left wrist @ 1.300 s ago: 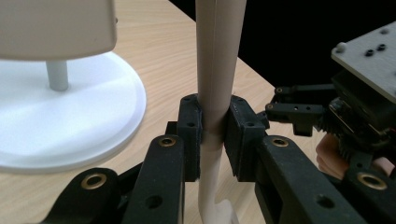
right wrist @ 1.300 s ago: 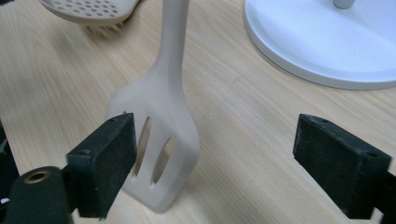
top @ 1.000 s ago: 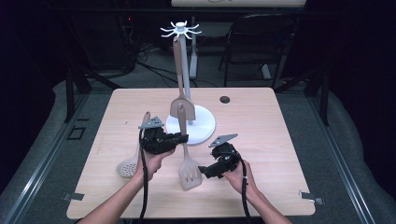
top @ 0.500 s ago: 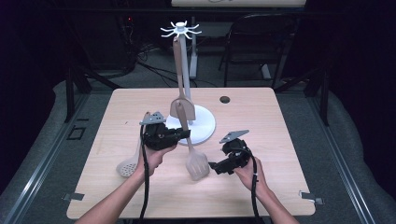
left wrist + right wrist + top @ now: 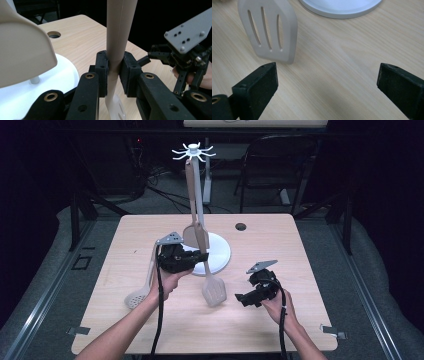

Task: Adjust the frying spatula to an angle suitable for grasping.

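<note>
Two black grippers work over a pale wooden table. Nearest, the right gripper sits low with its jaws spread wide and nothing between them, just right of the beige slotted plastic spatula. The left gripper has its jaws clamped on that spatula's handle, in front of the white round-based utensil stand. Left of the stand, a beige perforated skimmer spoon lies on the table. A beige solid turner hangs from the stand's top hooks
</note>
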{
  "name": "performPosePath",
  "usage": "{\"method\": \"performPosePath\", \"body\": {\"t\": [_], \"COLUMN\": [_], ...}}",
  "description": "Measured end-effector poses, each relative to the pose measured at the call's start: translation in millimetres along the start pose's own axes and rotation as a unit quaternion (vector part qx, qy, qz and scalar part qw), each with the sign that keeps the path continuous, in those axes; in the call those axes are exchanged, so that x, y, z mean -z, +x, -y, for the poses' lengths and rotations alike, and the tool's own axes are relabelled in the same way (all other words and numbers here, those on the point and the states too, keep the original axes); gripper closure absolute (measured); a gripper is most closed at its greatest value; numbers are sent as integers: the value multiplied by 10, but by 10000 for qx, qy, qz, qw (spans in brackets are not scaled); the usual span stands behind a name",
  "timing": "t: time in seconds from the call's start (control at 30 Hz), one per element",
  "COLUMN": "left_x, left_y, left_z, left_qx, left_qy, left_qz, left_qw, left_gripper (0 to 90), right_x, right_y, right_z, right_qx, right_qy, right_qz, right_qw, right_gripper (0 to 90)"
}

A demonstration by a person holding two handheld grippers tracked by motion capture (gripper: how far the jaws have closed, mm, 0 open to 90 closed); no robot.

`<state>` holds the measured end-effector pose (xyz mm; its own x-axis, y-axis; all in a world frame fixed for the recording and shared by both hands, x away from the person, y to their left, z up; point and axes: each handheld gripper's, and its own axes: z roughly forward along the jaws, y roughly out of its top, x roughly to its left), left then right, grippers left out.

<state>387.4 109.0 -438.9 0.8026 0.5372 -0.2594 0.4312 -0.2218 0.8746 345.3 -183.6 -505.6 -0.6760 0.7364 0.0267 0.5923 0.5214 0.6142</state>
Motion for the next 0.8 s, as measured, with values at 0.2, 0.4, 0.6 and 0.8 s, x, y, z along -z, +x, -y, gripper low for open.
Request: {"method": "performPosePath", "body": {"t": [0.2,0.4,0.6,0.8], "left_x": [1,-29,-49,-57], "left_y": [-8,9,-7,-21], "left_z": [-106,-208,-330,-460], "left_qx": [-141,-178,-253,-309], "left_qy": [26,27,16,-9], "left_qz": [-48,-56,-77,-64], "left_qw": [9999,9998,9996,9995], "left_gripper": [775,775,776,775], "right_x": [-28,-29,-4,-82], "right_y": [-47,-89,-83,-94], "right_z": [43,44,31,35], "right_qx": [37,67,175,223], "right_qy": [168,134,85,261], "right_qz": [46,128,225,270], "right_qw": [9998,9998,9996,9990], "right_gripper": [34,41,43,0]}}
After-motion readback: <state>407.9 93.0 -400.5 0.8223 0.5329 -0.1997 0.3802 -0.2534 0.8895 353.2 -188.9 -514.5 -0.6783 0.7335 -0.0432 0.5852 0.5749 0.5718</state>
